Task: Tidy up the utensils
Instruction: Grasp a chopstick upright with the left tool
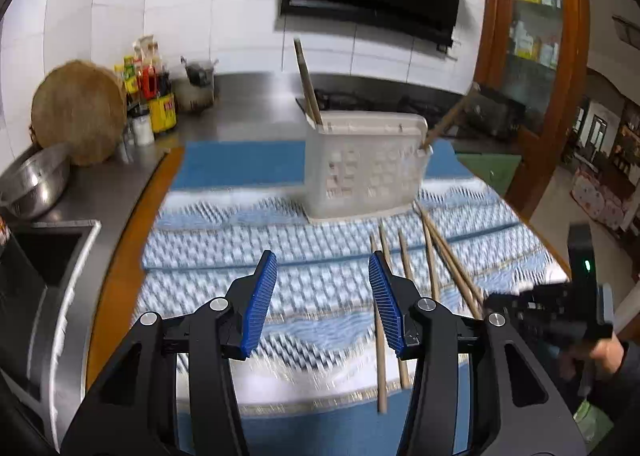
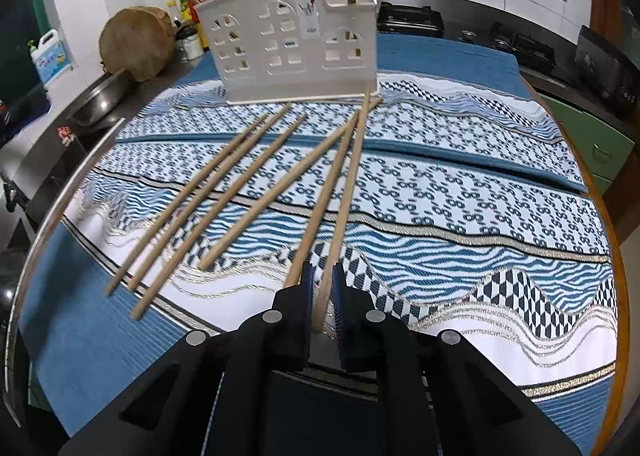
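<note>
- While our right gripper (image 2: pixel 322 288) pinches one chopstick (image 2: pixel 347 191), five others lie loose on the patterned cloth (image 2: pixel 460 191).
- Our left gripper (image 1: pixel 323 296) hangs spread — nothing between its blue pads — before the white holder (image 1: pixel 364 171).

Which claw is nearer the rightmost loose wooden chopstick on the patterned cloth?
Right. The right claw is closed around that wooden chopstick's near end; the left claw hangs open over the cloth, beside other chopsticks.

Two wrist views, shared patterned cloth (image 1: pixel 320 256)
</note>
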Motion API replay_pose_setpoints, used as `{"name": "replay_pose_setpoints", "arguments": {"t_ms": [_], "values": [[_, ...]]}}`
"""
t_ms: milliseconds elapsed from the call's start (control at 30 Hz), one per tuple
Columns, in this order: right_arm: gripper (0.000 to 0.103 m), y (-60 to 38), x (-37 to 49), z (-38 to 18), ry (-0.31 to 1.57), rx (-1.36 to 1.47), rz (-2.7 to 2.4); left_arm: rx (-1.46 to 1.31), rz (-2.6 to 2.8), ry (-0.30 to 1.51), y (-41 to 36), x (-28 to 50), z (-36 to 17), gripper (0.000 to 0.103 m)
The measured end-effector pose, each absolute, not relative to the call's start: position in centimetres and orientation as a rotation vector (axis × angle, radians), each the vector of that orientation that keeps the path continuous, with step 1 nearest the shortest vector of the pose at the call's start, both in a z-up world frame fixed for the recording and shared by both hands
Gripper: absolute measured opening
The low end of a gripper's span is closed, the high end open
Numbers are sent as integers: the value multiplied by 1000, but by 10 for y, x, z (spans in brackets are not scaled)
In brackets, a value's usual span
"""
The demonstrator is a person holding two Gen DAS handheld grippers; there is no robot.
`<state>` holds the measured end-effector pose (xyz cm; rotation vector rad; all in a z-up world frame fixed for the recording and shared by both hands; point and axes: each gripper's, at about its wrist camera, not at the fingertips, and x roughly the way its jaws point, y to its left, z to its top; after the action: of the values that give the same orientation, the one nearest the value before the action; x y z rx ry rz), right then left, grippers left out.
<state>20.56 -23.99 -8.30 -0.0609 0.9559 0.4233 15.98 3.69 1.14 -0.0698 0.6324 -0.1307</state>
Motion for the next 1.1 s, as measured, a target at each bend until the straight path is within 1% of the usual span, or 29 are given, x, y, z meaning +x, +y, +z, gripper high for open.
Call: {"name": "replay_pose_setpoints", "arguments": {"t_ms": [300, 367, 400, 467, 533, 567, 667, 833, 1100], "values": [[9, -234, 201, -86, 946, -114, 396, -23, -208, 767, 4, 148, -46, 48], [9, -235, 201, -87, 947, -110, 395, -13, -221, 786, -1, 149, -55, 40], [8, -236, 201, -86, 947, -108, 394, -10, -226, 800, -4, 150, -60, 39], [8, -237, 200, -86, 948, -110, 392, -3, -232, 825, -8, 151, -68, 31], [8, -238, 198, -85, 949, -115, 390, 4, -236, 844, -10, 153, -75, 29], [8, -239, 197, -85, 948, -118, 388, 3, -237, 850, -11, 154, -78, 26], [8, -242, 195, -84, 947, -120, 385, 2, -239, 869, -13, 158, -85, 26], [8, -245, 191, -84, 949, -130, 387, 19, -249, 892, -20, 163, -94, 17], [8, -244, 192, -88, 946, -127, 389, 56, -241, 892, -29, 170, -97, 16]]}}
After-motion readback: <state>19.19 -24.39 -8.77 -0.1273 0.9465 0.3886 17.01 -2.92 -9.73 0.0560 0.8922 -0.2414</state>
